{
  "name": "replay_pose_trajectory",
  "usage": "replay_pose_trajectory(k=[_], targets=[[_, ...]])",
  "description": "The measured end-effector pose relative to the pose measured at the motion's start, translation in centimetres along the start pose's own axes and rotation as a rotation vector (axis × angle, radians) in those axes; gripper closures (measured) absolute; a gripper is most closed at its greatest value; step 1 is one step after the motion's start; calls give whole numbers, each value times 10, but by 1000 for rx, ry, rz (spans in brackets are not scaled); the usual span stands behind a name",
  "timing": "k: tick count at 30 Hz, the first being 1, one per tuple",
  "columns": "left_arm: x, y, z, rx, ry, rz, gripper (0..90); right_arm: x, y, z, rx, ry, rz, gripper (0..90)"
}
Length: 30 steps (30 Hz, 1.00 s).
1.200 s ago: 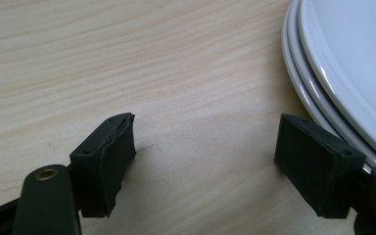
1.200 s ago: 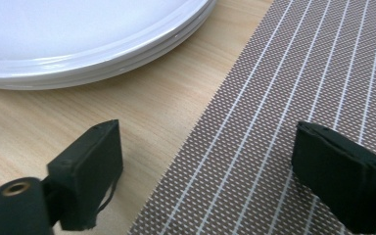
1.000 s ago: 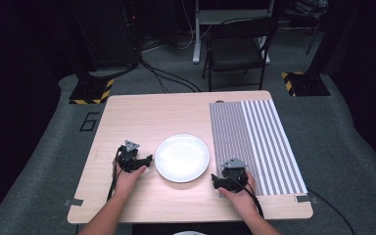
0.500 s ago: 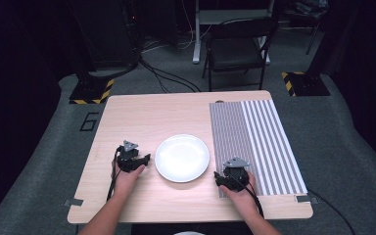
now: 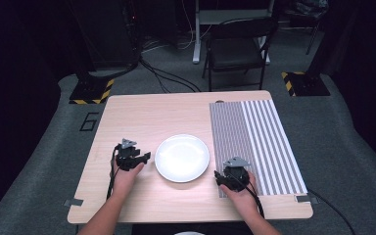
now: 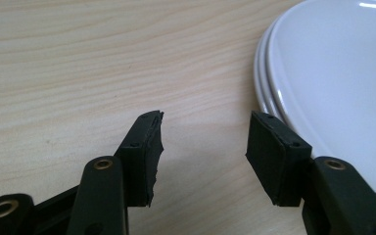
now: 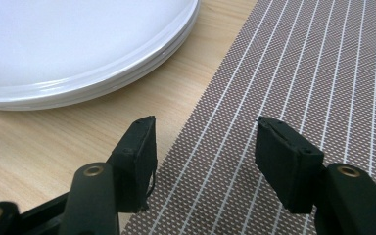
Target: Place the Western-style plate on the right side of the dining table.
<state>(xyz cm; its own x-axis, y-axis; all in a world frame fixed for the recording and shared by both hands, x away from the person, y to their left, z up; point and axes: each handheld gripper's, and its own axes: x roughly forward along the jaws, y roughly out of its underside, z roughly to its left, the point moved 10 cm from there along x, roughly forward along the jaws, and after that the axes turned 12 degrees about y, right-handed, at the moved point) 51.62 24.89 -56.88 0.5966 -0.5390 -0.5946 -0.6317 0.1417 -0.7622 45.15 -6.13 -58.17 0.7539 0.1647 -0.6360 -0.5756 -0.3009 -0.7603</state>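
Left tongs (image 6: 203, 149) and right tongs (image 7: 203, 156) both partly open, just been closing, nothing between the jaws. White plate (image 5: 182, 157) between the two, just beside each. Could slide or tip if nudged. Striped mat (image 7: 293, 88) under right tongs could bunch.

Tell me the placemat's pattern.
Grey-brown weave with thin white stripes on the placemat; the right gripper view shows it best.

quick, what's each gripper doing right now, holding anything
Left gripper: open, nothing between the jaws, which have just been closing beside the plate.
Right gripper: open, holding nothing, jaws just been closing over the mat edge.
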Motion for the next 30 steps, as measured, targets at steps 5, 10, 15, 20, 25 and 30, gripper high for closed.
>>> replay_pose_trajectory(k=[5, 10, 15, 20, 25, 30], targets=[[-3, -11, -10, -2, 21, -12, 480, -4, -6, -1, 57, -28, 15, 413], [-4, -21, -15, 4, 32, -14, 478, -6, -11, -5, 63, -32, 14, 418], [-1, -35, -19, 1, 36, -11, 453, -6, -19, -6, 69, -31, 0, 419], [5, -44, -25, -3, 64, -9, 505, -5, -26, -5, 59, -20, -15, 419], [16, -41, -30, -53, 118, 22, 517, -3, -35, -9, 82, -25, -22, 437], [19, -38, -32, -67, 130, 18, 531, -2, -37, -12, 93, -21, -19, 446]])
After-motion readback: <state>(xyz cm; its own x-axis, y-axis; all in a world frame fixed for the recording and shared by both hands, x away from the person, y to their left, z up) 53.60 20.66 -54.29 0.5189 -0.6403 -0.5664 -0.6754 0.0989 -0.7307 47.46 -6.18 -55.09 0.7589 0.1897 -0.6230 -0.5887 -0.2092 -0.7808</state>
